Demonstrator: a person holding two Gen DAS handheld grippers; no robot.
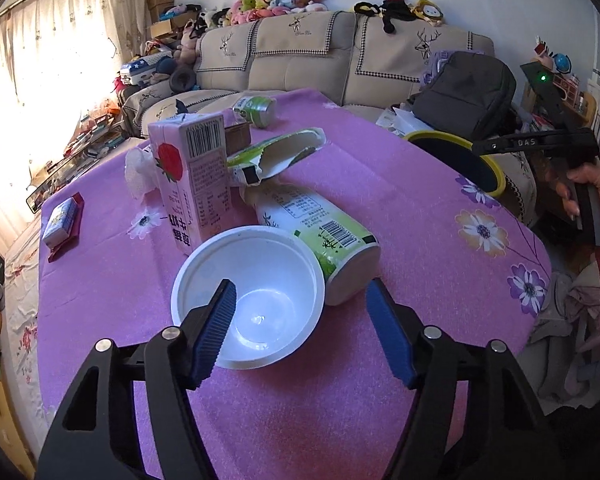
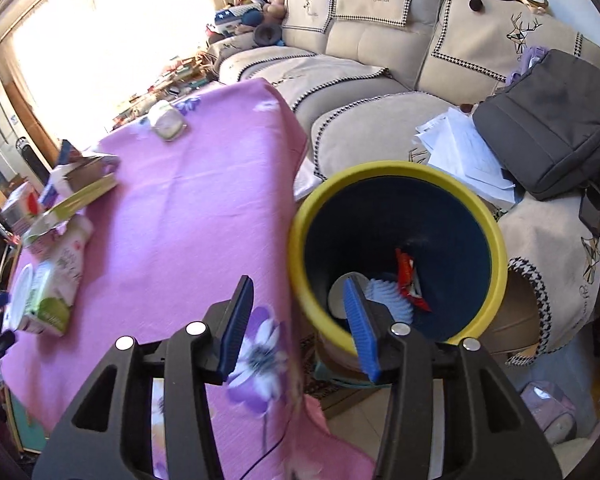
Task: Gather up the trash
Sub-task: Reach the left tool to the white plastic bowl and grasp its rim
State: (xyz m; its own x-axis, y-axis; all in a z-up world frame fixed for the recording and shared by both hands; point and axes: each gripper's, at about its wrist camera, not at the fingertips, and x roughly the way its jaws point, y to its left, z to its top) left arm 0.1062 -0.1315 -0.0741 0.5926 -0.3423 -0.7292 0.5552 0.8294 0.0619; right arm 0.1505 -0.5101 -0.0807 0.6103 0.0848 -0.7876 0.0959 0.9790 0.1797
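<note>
A white plastic bowl (image 1: 248, 300) stands on the pink flowered tablecloth (image 1: 380, 184). My left gripper (image 1: 300, 286) is open, one finger (image 1: 216, 320) over the bowl's inside and the other to the right of its rim, apart from it. Behind the bowl are a pink strawberry milk carton (image 1: 192, 184), a green-and-white bottle (image 1: 320, 228) on its side and a torn green packet (image 1: 276, 152). My right gripper (image 2: 298, 286) is open and empty at the table's edge beside the yellow-rimmed bin (image 2: 400, 168). A red wrapper (image 2: 410, 280) and a white pleated cup (image 2: 392, 296) lie in the bin.
A small green cup (image 1: 256, 110), crumpled tissue (image 1: 138, 168) and a small box (image 1: 62, 220) also lie on the table. A beige sofa (image 2: 360, 68) with a grey backpack (image 2: 548, 120) and papers (image 2: 460, 148) stands behind the bin. A hand (image 1: 592, 188) holds the right gripper.
</note>
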